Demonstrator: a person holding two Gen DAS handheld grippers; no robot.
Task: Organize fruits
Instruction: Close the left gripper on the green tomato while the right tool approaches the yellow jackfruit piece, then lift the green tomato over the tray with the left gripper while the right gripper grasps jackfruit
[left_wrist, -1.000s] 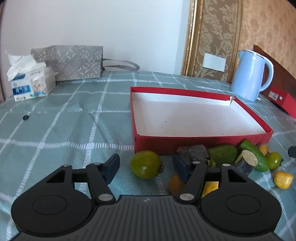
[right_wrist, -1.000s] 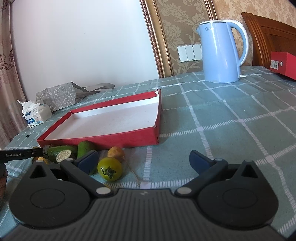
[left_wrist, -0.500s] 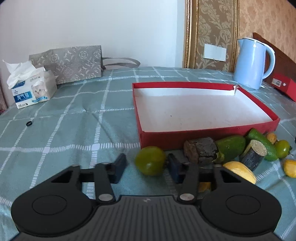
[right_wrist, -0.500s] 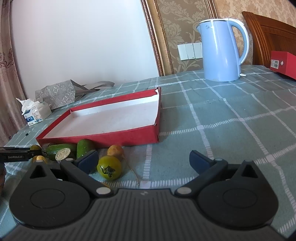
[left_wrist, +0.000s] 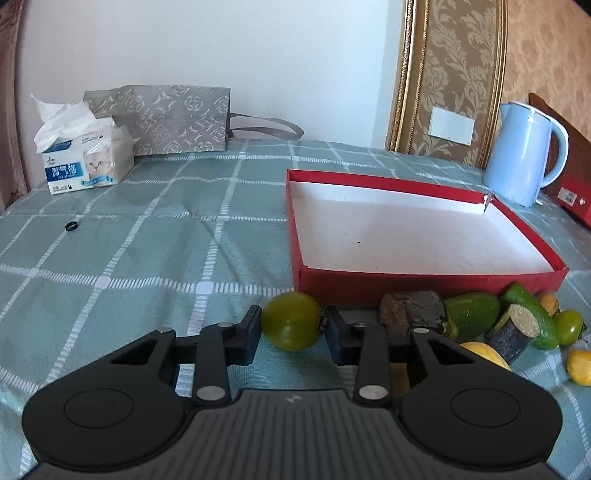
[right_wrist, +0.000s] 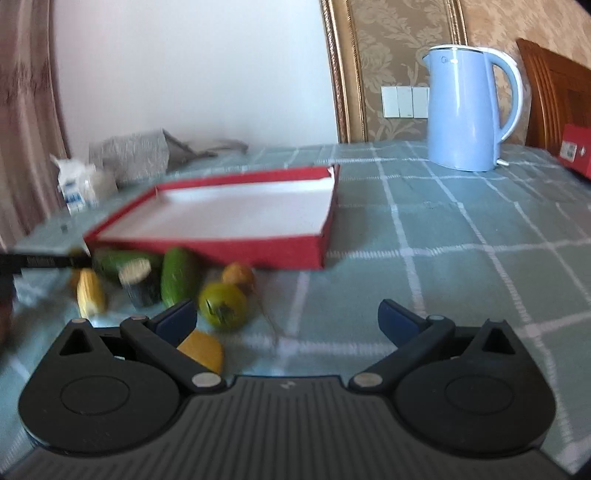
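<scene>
My left gripper (left_wrist: 291, 326) is shut on a green tomato (left_wrist: 291, 320) and holds it just in front of the near wall of the empty red tray (left_wrist: 369, 284). Right of it lie a brown block (left_wrist: 410, 310), green avocados (left_wrist: 471, 312), a cut dark piece (left_wrist: 517, 328), a small green tomato (left_wrist: 569, 326) and yellow fruit (left_wrist: 580, 365). My right gripper (right_wrist: 288, 317) is open and empty, low over the cloth. Near its left finger lie a green tomato (right_wrist: 222, 305), a yellow piece (right_wrist: 201, 350) and an avocado (right_wrist: 179, 280). The red tray (right_wrist: 258, 251) lies beyond.
A light blue kettle (left_wrist: 524, 155) stands behind the tray's far right corner, also in the right wrist view (right_wrist: 469, 107). A tissue box (left_wrist: 85, 158) and a grey paper bag (left_wrist: 166, 118) stand at the back left. A small black ring (left_wrist: 71, 225) lies on the checked cloth.
My left gripper has closed its fingers around the green tomato and lifted slightly. My right gripper has shifted left towards the fruit pile, its view now blurred.
</scene>
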